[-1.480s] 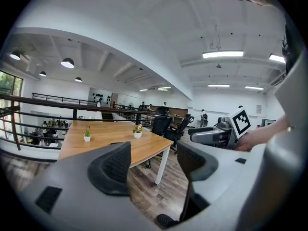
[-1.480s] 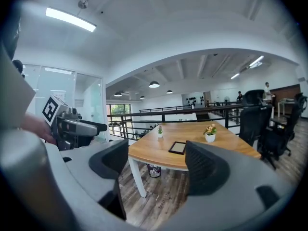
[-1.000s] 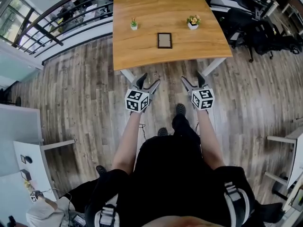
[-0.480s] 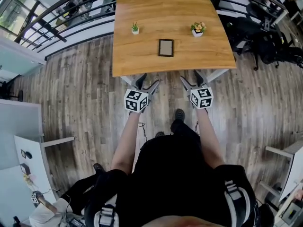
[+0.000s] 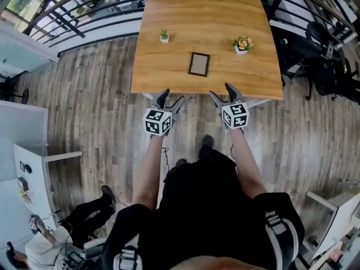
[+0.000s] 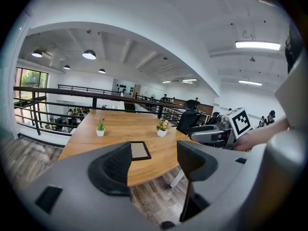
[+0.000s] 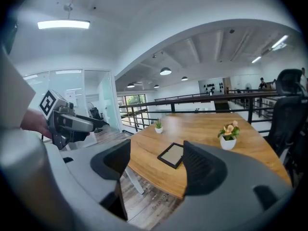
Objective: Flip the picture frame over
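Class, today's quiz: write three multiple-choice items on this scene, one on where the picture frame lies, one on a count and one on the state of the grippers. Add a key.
1. Where is the picture frame?
A. Flat on the wooden table
B. On the floor
C. On a chair

2. How many potted plants stand on the table?
A. One
B. Two
C. Four

3. How are the left gripper and right gripper?
A. Both shut on the frame
B. One shut on a plant
C. Both open and empty

Key:
1 A, the head view shows it lying on the tabletop.
2 B, one plant stands to each side of the frame, farther back.
3 C, each gripper view shows its fingers apart with nothing between them.
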The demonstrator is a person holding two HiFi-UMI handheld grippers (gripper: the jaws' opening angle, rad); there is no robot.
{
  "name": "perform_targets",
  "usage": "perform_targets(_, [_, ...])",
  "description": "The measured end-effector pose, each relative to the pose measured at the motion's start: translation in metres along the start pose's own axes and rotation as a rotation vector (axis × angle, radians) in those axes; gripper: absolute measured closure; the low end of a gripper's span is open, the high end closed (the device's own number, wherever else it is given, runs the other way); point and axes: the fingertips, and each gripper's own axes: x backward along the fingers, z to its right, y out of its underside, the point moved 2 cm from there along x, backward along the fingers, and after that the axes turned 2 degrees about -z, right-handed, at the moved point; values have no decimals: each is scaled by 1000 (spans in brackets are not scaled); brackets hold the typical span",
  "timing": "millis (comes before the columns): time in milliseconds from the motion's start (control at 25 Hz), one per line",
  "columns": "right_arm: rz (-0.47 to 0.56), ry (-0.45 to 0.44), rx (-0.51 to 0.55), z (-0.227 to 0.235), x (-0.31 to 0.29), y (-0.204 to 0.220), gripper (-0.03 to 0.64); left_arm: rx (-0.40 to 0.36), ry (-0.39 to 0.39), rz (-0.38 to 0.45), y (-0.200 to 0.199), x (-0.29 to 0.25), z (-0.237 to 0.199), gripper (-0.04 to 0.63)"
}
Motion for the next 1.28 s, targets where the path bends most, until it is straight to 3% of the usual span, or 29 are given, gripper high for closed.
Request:
perform_targets(480, [-3,-102,53,39,-40,-25,279,52,-114,26,-10,-34,-10,290])
perform_targets(880, [-31,-104,16,64,-56,-13,285,54,-95,-12,-10,-69,-8,290])
perform_targets(1280, [-71,-71,-2,76,-82,-13,285,88,-62,-42,-12,-98,-40,290])
